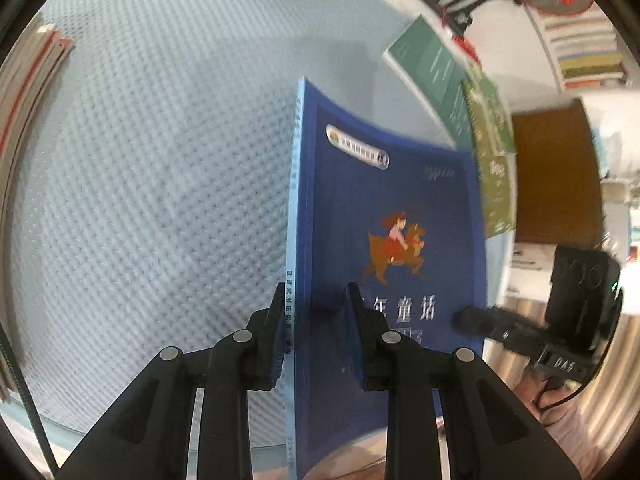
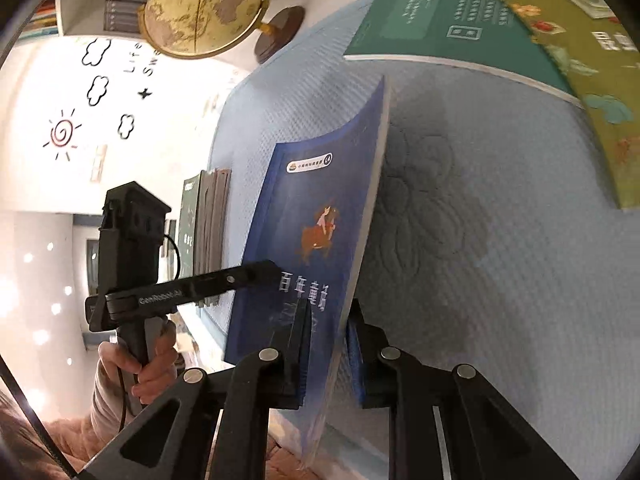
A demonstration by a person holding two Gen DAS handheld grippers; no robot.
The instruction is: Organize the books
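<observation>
A blue book (image 1: 384, 216) with a child riding an animal on its cover stands on edge over the quilted light-blue mat (image 1: 160, 160). My left gripper (image 1: 314, 312) is shut on its spine edge. My right gripper (image 2: 330, 334) is shut on its page edge; the book shows in the right wrist view (image 2: 320, 200). The right gripper also shows in the left wrist view (image 1: 464, 318), and the left one in the right wrist view (image 2: 268, 268). A teal book (image 2: 440, 12) and a green book (image 2: 592, 80) lie flat on the mat beyond.
A row of books (image 2: 210, 220) stands at the mat's left side, also at the left edge of the left wrist view (image 1: 28, 92). A globe (image 2: 204, 4) stands near the wall. A shelf with books (image 1: 584, 52) is at the back right.
</observation>
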